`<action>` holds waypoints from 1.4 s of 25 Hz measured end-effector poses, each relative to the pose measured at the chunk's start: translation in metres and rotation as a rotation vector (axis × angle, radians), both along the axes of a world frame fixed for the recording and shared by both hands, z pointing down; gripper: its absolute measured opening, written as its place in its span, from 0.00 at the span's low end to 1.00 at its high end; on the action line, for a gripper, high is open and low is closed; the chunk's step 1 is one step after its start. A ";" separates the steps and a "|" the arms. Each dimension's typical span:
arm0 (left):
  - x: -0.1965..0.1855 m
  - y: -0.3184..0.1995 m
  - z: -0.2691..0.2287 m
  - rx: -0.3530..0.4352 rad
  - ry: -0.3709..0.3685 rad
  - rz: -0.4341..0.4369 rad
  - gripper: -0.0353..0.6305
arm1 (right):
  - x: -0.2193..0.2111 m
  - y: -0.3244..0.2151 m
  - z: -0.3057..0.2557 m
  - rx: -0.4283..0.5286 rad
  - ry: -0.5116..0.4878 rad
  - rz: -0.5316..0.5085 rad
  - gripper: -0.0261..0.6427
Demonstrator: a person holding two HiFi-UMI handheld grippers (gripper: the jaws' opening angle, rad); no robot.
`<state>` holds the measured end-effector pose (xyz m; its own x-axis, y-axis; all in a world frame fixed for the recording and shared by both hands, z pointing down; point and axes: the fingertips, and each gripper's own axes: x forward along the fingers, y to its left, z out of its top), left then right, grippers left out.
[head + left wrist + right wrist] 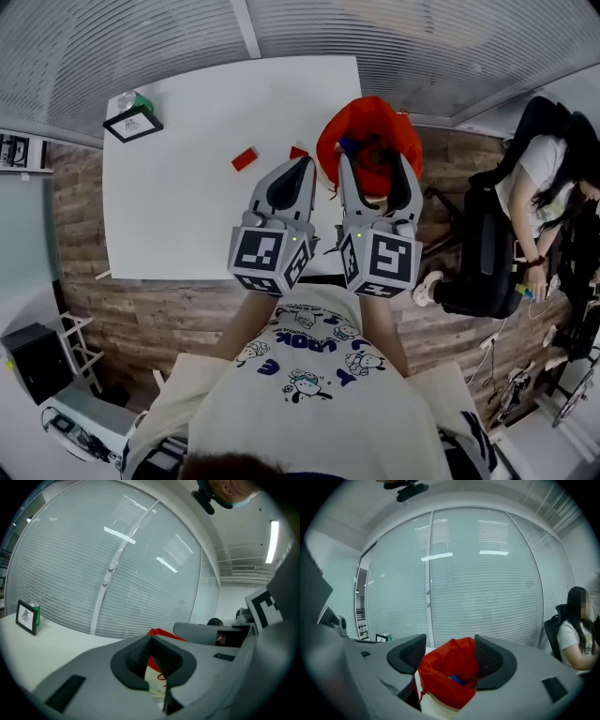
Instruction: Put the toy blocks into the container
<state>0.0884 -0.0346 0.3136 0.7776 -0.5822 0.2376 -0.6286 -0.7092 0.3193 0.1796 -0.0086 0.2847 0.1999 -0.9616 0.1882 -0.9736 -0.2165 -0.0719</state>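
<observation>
- Printed white T-shirt (314,375) on the person working fills the near side, with both arms reaching out over the near edge of the white table (169,216).
- The left gripper (305,169) has its jaws clenched tip to tip. Nothing is caught in them, and the red fabric bag (161,633) only shows through the hollow behind the tips.
- The right gripper (375,161) is released, its two jaws spread wide. It grips nothing, and from behind it the bag appears framed between the pads.
- The red fabric bag (370,141) serves as the container. It sits open-mouthed at the table's right edge, about halfway along it.
- Inside it a blue block (457,680) is visible among other dark shapes I cannot identify, so the job looks partly done.
- One red block (245,159) lies out on the table right of its middle, well apart from the bag.
- A smaller red block (298,152) lies just beside the bag, close to the left gripper's tips.
- Those two blocks appear to be what is left. By my reading neither gripper has picked one up yet.
- A picture frame (131,123) and a green can (141,99) stand at the far-left corner, away from the work.
- Someone sits in a chair (487,225) beyond the right edge.
</observation>
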 end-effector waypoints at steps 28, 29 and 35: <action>-0.109 0.007 -0.003 -0.001 -0.006 -0.340 0.10 | -0.127 -0.026 0.000 0.022 -0.035 -0.417 0.50; -0.113 0.008 -0.001 -0.005 -0.009 -0.349 0.10 | -0.132 -0.026 0.003 0.013 -0.036 -0.430 0.50; -0.129 0.004 0.007 -0.028 -0.013 -0.373 0.10 | -0.150 -0.031 0.022 -0.037 -0.037 -0.463 0.50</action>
<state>-0.0405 -0.0302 0.3210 0.5096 -0.8183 0.2660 -0.8465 -0.4214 0.3253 0.0296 -0.0393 0.3070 -0.2562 -0.9405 0.2231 -0.9653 0.2371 -0.1093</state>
